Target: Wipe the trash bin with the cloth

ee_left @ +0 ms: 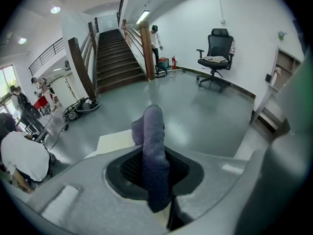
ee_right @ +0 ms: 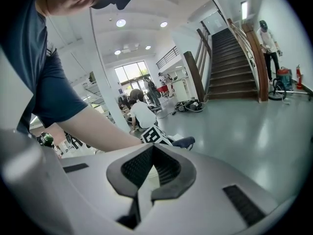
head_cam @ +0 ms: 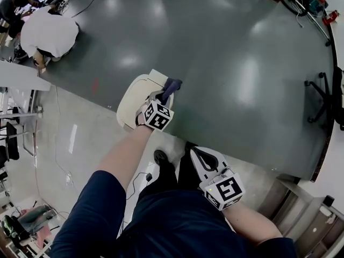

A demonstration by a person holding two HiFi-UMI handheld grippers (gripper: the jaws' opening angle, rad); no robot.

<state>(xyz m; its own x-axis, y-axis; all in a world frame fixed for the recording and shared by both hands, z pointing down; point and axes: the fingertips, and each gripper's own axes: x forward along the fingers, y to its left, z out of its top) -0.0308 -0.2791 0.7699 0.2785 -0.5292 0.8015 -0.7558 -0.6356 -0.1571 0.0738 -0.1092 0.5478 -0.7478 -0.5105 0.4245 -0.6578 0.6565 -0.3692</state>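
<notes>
Right tongs (head_cam: pixel 196 152): lowest in the head view, by the person's dark-trousered lap; pads pressed together with nothing between them.
Cloth (ee_left: pixel 154 155): dark bluish-purple, rolled into a thick strip that stands up out of the left tongs.
Left tongs (head_cam: pixel 163 97): pinching the cloth, whose free end pokes out past the tips.
Trash bin (head_cam: pixel 131 98): cream-coloured, standing on the floor just ahead of the person's feet and directly under the left tongs. The cloth's end lies over its far top edge; whether the two touch cannot be told.
Floor (head_cam: pixel 231 63): glossy dark grey beyond the bin, carrying pale reflections of the ceiling lights; a lighter strip runs under the bin and off to the left.
Room: an open hall with white walls.
Staircase (ee_left: pixel 115 58): dark wood, rising at the back.
Office chair (ee_left: pixel 215 58): black, near the right wall.
Crouching person (head_cam: pixel 48 34): in a white top, well apart at the far left.
Standing person (ee_left: pixel 156 43): at the stair foot.
</notes>
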